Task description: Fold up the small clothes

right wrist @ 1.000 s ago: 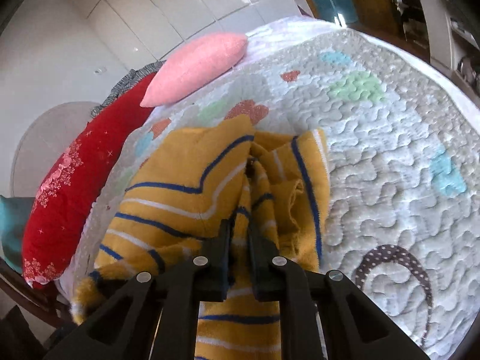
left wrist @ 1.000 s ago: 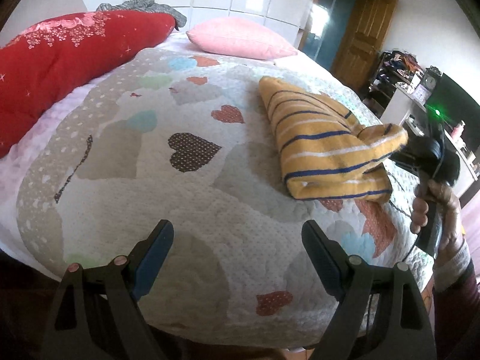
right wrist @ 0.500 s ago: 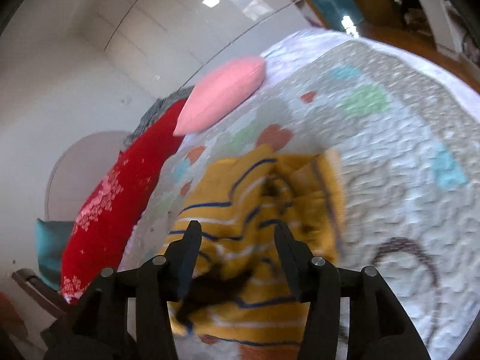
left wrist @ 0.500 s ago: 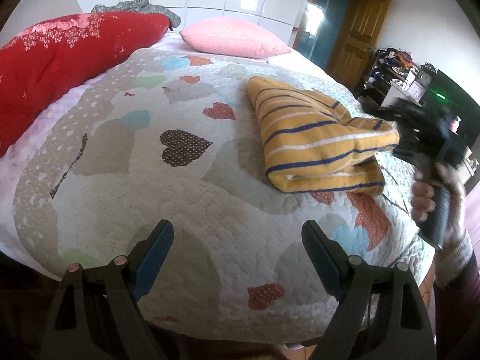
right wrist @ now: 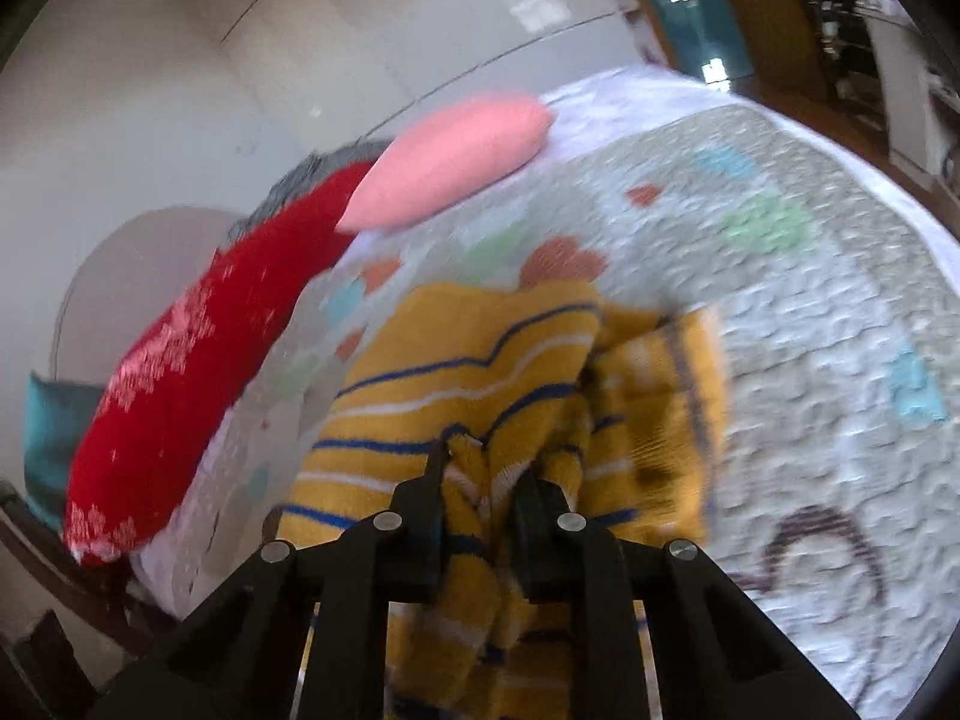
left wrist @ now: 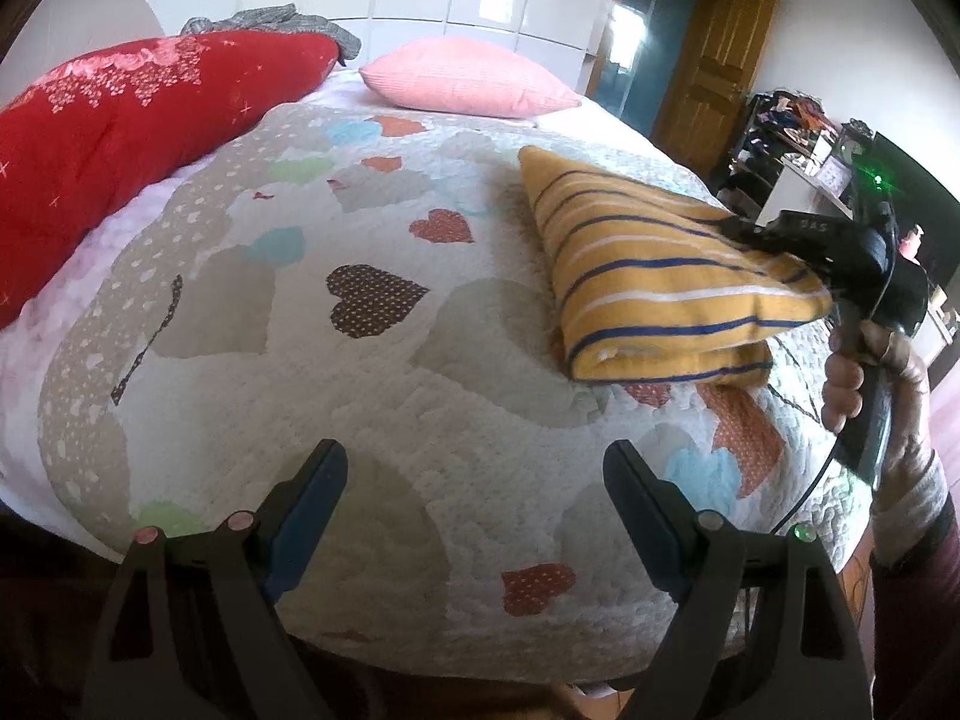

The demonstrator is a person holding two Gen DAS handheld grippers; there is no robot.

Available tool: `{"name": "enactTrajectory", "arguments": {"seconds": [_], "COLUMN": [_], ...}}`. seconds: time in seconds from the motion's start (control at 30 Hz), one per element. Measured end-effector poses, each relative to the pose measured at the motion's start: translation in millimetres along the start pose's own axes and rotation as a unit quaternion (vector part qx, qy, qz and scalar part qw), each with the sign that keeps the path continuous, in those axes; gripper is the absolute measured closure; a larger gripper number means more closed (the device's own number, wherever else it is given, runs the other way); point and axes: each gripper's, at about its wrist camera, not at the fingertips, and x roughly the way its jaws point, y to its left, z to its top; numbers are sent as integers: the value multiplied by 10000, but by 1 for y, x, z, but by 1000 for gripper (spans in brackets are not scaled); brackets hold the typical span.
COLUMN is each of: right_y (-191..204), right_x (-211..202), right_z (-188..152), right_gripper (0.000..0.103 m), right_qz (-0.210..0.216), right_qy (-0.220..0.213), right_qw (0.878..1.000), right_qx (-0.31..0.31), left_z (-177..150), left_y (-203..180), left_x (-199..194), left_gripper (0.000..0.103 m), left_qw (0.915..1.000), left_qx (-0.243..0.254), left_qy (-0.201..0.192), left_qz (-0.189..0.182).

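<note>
A folded yellow garment with blue and white stripes (left wrist: 654, 276) lies on the right half of the quilted bed (left wrist: 336, 396). It also shows in the right wrist view (right wrist: 480, 372), close in front. My right gripper (right wrist: 480, 468) is shut on a fold of the garment at its near edge; in the left wrist view it (left wrist: 738, 231) comes in from the right and lifts that edge. My left gripper (left wrist: 474, 498) is open and empty over the bed's near edge, well left of the garment.
A red bolster (left wrist: 126, 138) lies along the bed's left side and a pink pillow (left wrist: 468, 84) at its head. A door (left wrist: 708, 84) and cluttered shelves (left wrist: 786, 138) stand at the right. The quilt has heart patches (left wrist: 372, 300).
My right gripper opened half a second ago, then shut again on a fold of the striped garment and raised its near edge. My left gripper stayed open and hardly moved.
</note>
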Motion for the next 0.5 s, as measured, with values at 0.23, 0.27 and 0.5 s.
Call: {"name": "enactTrajectory", "arguments": {"seconds": [0.23,0.27,0.5], "right_y": [-50,-50,-54], "right_x": [0,3,-4], "right_z": [-13,-16,-29], "right_gripper": [84,83,63], "right_qz": [-276,-267,-219], "right_qy": [224,269,123], "right_qw": [9984,9984,9984], "right_qx": [432,412,505], "left_z": [-4,-4,-5], "left_y": [-1,0,-2], "left_x": [12,13,11], "left_gripper": [17,17,17], "left_qw": [9998,9997,9998], "left_qx": [-22,-48,-5], "left_qy": [193,219,194], "left_qz": [-62,-79,-66]}}
